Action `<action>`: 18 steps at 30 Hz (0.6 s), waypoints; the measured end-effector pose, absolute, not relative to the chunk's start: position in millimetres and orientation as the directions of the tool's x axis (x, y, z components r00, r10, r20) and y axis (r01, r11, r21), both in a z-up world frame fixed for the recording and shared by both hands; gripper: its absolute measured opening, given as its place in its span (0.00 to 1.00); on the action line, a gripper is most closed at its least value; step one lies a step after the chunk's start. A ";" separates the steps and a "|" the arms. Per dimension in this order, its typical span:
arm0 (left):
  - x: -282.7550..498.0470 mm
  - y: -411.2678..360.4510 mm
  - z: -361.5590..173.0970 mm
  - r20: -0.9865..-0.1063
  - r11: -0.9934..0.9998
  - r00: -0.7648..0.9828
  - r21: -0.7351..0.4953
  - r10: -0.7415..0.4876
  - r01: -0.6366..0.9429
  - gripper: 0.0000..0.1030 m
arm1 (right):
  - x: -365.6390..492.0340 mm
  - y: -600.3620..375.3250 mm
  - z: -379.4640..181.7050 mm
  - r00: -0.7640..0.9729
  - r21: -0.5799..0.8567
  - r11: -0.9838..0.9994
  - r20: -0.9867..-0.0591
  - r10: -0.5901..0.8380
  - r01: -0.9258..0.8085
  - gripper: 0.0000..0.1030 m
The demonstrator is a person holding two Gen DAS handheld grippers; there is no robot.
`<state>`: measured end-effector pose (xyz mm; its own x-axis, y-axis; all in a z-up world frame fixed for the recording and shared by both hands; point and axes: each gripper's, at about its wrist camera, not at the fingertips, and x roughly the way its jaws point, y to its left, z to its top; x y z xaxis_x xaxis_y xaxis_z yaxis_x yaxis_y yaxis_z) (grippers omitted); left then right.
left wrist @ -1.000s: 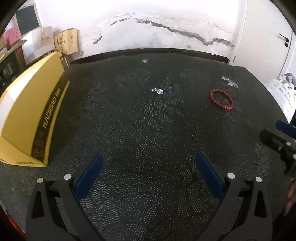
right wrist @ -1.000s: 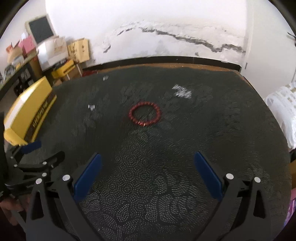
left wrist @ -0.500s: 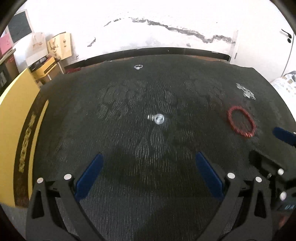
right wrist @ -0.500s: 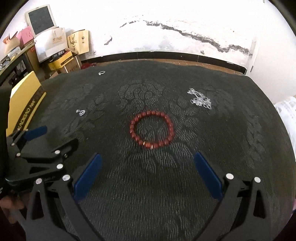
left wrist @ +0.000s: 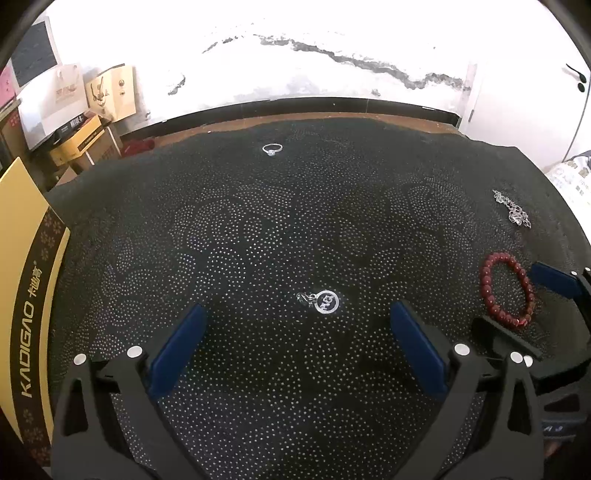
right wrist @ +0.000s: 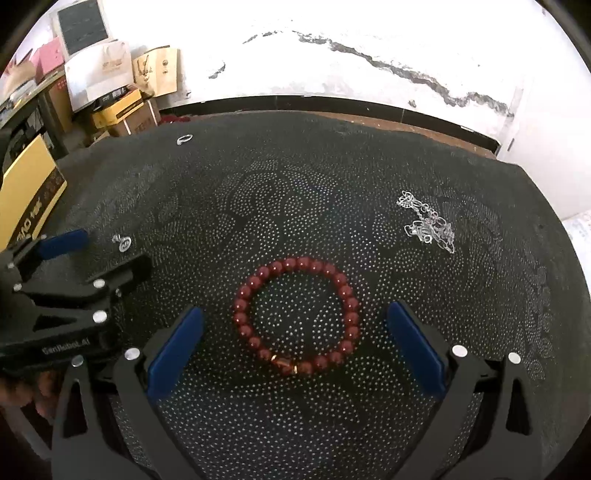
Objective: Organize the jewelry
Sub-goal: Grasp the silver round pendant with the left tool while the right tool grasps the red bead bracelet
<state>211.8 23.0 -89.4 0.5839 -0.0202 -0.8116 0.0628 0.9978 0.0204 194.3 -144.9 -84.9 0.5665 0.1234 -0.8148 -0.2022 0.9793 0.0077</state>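
Black dotted tablecloth (left wrist: 258,240) strewn with jewelry, both claws gaping wide and empty.

Right gripper (right wrist: 295,339) frames the dark red beaded bracelet (right wrist: 295,314), which lies flat just ahead between its blue pads; left gripper (left wrist: 295,339) faces the small round silver charm (left wrist: 325,302) dead ahead, so each hand is nearest its own piece.

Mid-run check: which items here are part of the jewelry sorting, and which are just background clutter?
Job items: red bead bracelet, round silver pendant, ring, silver chain, yellow box.

Just lying about: cardboard boxes, paper bags, monitor.
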 end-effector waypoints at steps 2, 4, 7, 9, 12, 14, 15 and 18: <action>211.7 22.6 -89.4 -0.811 0.998 0.585 0.023 -0.019 0.064 0.93 | 192.0 -145.7 -85.8 0.566 0.009 0.978 -0.814 0.128 -0.208 0.93; 211.1 21.3 -89.0 -0.809 0.998 0.588 0.021 -0.023 0.067 0.89 | 190.8 -147.1 -85.9 0.564 0.009 0.976 -0.815 0.133 -0.216 0.92; 209.5 14.6 -87.3 -0.802 0.996 0.597 0.040 -0.018 0.083 0.83 | 188.5 -147.6 -86.8 0.570 0.008 0.975 -0.811 0.135 -0.220 0.90; 209.2 14.2 -86.8 -0.801 0.996 0.599 0.041 -0.016 0.082 0.81 | 187.3 -148.7 -87.0 0.570 0.009 0.975 -0.810 0.137 -0.221 0.90; 209.8 13.8 -87.0 -0.801 0.996 0.599 0.040 -0.015 0.077 0.81 | 186.0 -150.8 -87.0 0.571 0.010 0.975 -0.809 0.138 -0.222 0.89; 210.4 12.5 -86.5 -0.800 0.996 0.600 0.042 -0.013 0.077 0.79 | 184.4 -150.4 -87.1 0.571 0.010 0.975 -0.809 0.137 -0.220 0.89; 210.9 11.7 -86.3 -0.799 0.996 0.601 0.044 -0.011 0.077 0.79 | 183.0 -149.8 -86.8 0.572 0.009 0.975 -0.809 0.137 -0.220 0.88; 210.7 10.2 -85.4 -0.795 0.995 0.606 0.044 -0.020 0.091 0.73 | 180.5 -150.7 -86.3 0.573 0.009 0.976 -0.808 0.137 -0.219 0.86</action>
<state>210.7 10.2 -85.4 0.6058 -0.0204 -0.7954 0.0911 0.9949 0.0439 180.5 -150.7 -86.3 0.5734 0.1365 -0.8078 -0.2190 0.9757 0.0094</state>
